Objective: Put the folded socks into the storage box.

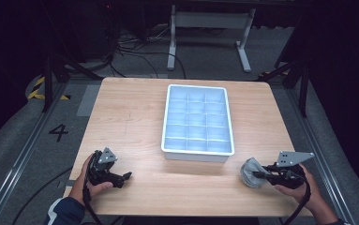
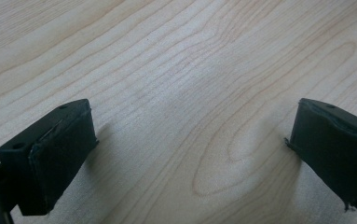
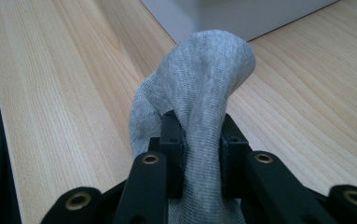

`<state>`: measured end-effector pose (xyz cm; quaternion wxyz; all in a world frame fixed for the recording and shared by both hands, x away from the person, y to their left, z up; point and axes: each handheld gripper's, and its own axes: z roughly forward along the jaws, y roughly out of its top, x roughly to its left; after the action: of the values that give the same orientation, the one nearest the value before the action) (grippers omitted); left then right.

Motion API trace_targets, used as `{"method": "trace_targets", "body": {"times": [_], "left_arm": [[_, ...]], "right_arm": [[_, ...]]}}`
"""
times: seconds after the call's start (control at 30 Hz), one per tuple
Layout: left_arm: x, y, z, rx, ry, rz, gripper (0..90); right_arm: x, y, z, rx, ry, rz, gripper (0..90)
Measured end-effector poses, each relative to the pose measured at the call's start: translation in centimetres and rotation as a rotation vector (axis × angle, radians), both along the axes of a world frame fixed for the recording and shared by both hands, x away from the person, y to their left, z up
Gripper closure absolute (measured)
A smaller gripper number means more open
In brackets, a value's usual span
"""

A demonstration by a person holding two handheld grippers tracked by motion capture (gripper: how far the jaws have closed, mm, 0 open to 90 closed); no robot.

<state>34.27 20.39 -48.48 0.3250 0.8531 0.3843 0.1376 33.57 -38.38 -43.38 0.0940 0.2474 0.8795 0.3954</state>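
Sock (image 3: 199,88) sat clenched in right gripper (image 1: 258,175), near tray (image 1: 197,151); left gripper (image 2: 190,154) was released. Lifting well clear of the rim seemed wise.

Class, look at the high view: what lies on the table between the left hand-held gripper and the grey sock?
Nothing: between the left hand-held gripper and the grey sock, the high view shows only bare wooden table.

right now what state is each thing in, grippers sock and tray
left gripper: open, jaws wide apart over bare table, holding nothing
right gripper: shut on the grey sock
grey sock: bunched, pinched between the jaws, near the tray's front right corner
white tray: upright on the table, its visible compartments look empty
wooden table: bare apart from the tray and sock
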Motion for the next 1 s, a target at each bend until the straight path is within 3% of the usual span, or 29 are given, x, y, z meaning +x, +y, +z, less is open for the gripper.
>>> {"method": "trace_targets", "body": {"times": [0.6, 1.0], "left_arm": [[0.0, 0.0, 0.0, 0.0, 0.0, 0.0, 0.4], [0.0, 0.0, 0.0, 0.001, 0.0, 0.0, 0.4]], "right_arm": [[0.1, -0.4, 2.0, 0.025, -0.064, -0.027, 76.5], [0.3, -0.2, 3.5, 0.011, -0.112, -0.034, 76.5]]}}
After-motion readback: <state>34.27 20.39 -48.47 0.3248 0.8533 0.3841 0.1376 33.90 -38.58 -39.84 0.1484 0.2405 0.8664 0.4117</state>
